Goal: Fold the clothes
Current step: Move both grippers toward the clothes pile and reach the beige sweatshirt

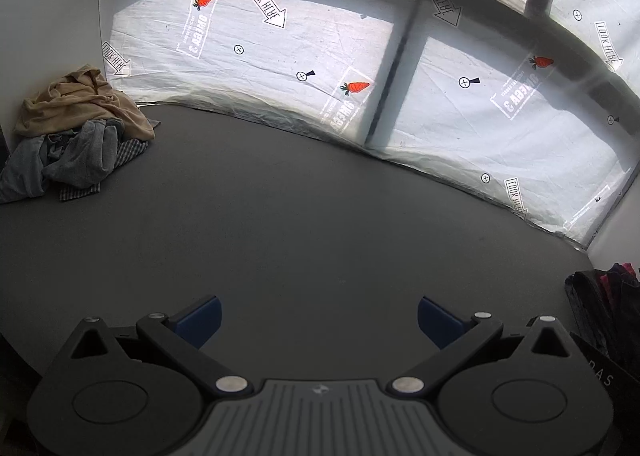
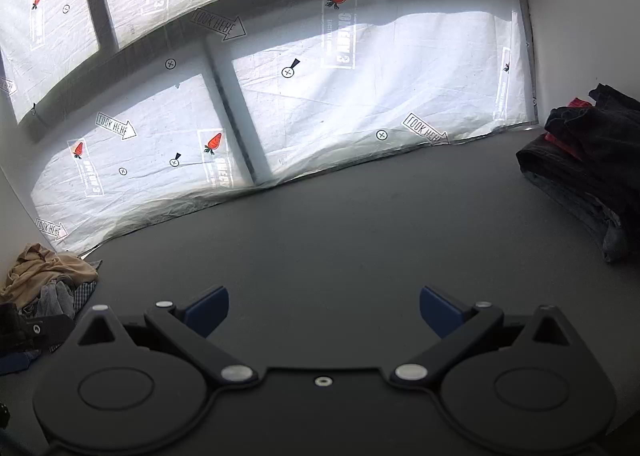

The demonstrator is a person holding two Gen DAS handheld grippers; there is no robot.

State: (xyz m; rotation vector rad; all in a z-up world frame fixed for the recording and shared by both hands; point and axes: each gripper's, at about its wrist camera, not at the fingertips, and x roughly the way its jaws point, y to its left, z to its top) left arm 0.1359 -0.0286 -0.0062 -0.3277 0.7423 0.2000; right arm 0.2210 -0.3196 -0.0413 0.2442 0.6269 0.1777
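Observation:
A heap of unfolded clothes [image 1: 76, 132], tan on top with grey and checked pieces under it, lies at the far left of the dark grey table [image 1: 300, 216]. It also shows in the right wrist view [image 2: 48, 280]. A stack of dark folded clothes [image 2: 588, 168] with red showing sits at the right; its edge shows in the left wrist view [image 1: 608, 312]. My left gripper [image 1: 318, 320] is open and empty above the bare table. My right gripper [image 2: 324, 310] is open and empty too.
A window covered with printed translucent film [image 1: 320, 68] runs along the table's far edge. White walls close both sides. Part of the other gripper's dark body [image 2: 24, 332] shows at the left in the right wrist view.

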